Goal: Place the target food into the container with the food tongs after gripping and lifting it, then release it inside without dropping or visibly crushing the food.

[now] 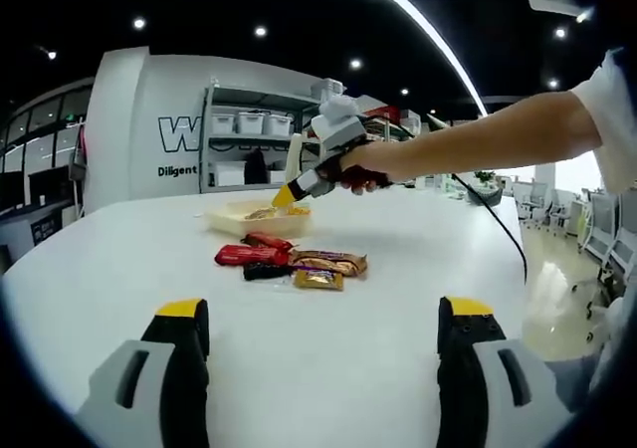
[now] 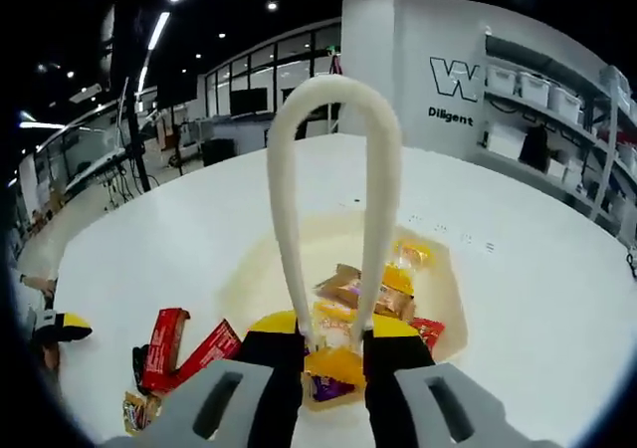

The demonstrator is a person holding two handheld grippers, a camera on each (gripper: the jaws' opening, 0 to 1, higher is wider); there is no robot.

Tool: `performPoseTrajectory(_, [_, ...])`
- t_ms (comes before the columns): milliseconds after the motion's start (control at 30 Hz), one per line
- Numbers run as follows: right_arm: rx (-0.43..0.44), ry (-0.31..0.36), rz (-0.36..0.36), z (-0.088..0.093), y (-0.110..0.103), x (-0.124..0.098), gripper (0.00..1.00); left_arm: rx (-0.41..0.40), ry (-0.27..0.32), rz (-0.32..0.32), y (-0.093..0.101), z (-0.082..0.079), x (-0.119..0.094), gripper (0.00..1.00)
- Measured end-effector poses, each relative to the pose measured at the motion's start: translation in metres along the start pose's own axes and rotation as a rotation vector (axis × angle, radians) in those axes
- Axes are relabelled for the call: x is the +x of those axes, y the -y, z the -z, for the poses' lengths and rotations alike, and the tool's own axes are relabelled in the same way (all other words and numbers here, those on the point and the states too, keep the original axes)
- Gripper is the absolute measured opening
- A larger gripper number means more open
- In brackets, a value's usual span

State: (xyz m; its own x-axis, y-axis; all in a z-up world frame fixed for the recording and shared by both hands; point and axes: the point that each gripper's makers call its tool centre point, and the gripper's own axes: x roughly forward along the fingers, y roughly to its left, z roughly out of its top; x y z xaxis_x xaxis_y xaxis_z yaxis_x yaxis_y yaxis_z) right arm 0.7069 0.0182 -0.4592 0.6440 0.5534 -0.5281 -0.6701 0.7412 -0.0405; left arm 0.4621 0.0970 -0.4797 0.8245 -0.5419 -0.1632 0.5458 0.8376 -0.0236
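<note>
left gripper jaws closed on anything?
No. In the left gripper view the left gripper's yellow-tipped black jaws stand wide apart over bare white table, well short of the wrapped snack bars.

The left gripper (image 1: pixel 323 353) is being held low over the white table (image 1: pixel 418 249), jaws spread wide at six o'clock. Toward twelve o'clock, the right gripper (image 1: pixel 286 195) is being held by a hand (image 1: pixel 358 166) over the container (image 1: pixel 249 215), snack packets (image 1: pixel 294 261) lying just in front of it.
</note>
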Motion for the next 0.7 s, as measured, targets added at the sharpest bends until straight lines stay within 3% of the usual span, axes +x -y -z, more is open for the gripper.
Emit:
performPoseTrajectory(500, [0.036, 0.063, 0.012, -0.018, 0.012, -0.023, 0.19, -0.006, 0.006, 0.001, -0.001, -0.001, 0.001, 0.95])
performPoseTrajectory(700, [0.032, 0.072, -0.031, -0.018, -0.011, -0.036, 0.19, -0.008, 0.010, 0.001, -0.001, -0.001, 0.000, 0.94])
